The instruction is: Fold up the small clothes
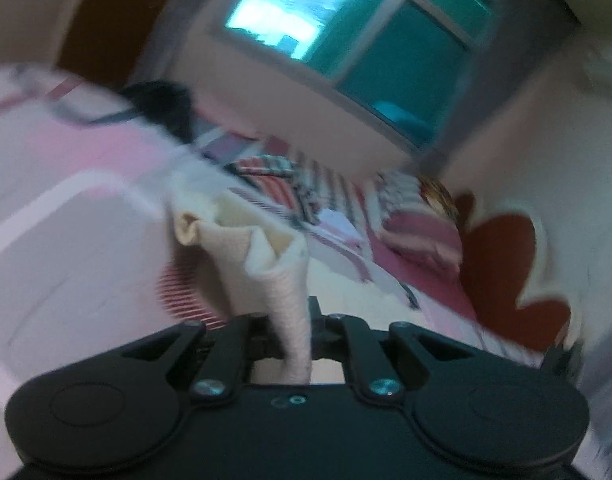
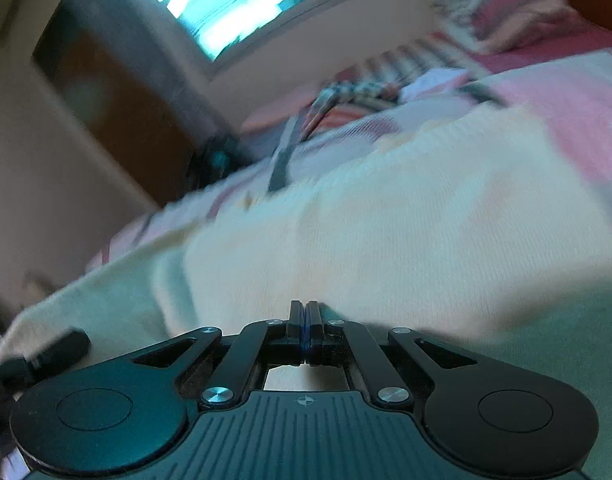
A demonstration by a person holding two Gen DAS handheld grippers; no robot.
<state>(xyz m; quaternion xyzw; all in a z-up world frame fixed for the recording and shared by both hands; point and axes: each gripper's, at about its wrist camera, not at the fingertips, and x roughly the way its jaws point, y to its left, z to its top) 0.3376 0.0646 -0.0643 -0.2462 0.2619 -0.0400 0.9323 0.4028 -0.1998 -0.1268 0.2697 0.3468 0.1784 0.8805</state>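
Cream garment (image 1: 265, 248) pinched in left gripper (image 1: 295, 336), lifted above bed (image 1: 65, 216). Right gripper (image 2: 304, 334) pressed together, nothing seen held; cream cloth (image 2: 386, 220) spread on bed ahead. Fold judged early; no finished fold visible.

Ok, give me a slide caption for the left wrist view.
Left tongs shut on a bunched cream garment, lifted above the pink bedspread.
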